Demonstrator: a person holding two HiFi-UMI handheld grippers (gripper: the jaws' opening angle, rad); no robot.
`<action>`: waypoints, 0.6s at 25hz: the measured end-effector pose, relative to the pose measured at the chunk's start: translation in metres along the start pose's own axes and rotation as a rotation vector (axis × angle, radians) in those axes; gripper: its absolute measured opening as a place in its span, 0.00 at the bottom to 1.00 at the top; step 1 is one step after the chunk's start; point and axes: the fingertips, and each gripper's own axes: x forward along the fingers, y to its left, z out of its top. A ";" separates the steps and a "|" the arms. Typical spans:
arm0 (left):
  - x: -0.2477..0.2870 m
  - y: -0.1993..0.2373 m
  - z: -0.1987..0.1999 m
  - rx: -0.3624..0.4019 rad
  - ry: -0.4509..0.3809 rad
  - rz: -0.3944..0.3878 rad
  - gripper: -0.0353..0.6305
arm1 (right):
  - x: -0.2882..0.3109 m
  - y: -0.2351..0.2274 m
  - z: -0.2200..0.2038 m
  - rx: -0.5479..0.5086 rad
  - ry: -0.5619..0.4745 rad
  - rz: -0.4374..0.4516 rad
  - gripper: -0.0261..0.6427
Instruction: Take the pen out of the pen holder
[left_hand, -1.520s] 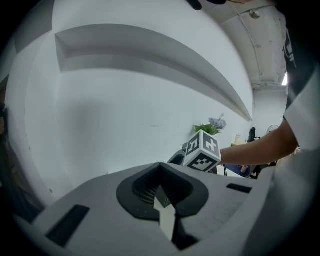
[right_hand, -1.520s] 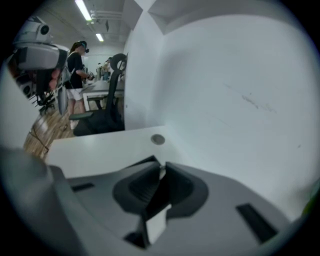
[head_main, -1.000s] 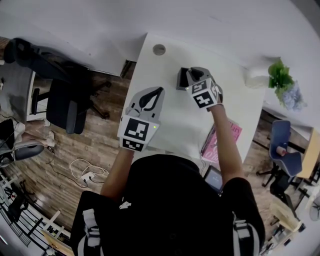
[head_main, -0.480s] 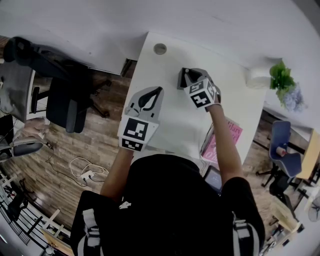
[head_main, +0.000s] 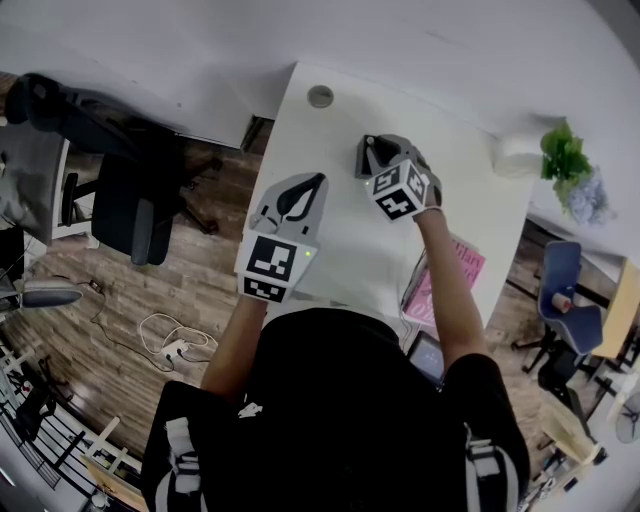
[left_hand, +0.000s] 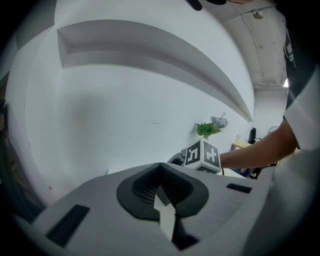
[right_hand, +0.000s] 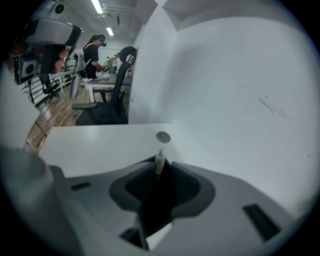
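Observation:
A dark pen holder (head_main: 361, 160) stands on the white desk (head_main: 340, 250), towards its far side. My right gripper (head_main: 378, 148) is right over the holder and hides most of it. In the right gripper view the right gripper (right_hand: 159, 169) is shut on a pen (right_hand: 159, 159), whose pale tip sticks out beyond the jaws. I cannot tell whether the pen's lower end is still inside the holder. My left gripper (head_main: 318, 181) hovers over the desk's left part, apart from the holder. The left gripper (left_hand: 161, 172) is shut with nothing in it.
A round cable hole (head_main: 320, 97) lies in the desk's far left part. A potted plant (head_main: 562, 152) stands at the far right. A pink book (head_main: 458, 268) and a tablet (head_main: 428, 355) sit by the near right edge. A black office chair (head_main: 130, 195) is left of the desk.
My right gripper has shifted slightly left and turned a little above the pen holder. The left gripper has stayed where it was.

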 end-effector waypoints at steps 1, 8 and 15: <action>0.000 0.000 0.000 -0.001 0.001 0.000 0.08 | 0.000 0.001 0.001 -0.015 0.000 -0.002 0.21; -0.002 0.003 -0.003 -0.007 0.004 0.006 0.08 | 0.000 0.002 0.007 -0.010 -0.023 0.015 0.21; 0.000 0.002 -0.003 -0.008 0.005 0.003 0.08 | -0.001 0.003 0.011 0.027 -0.048 0.043 0.21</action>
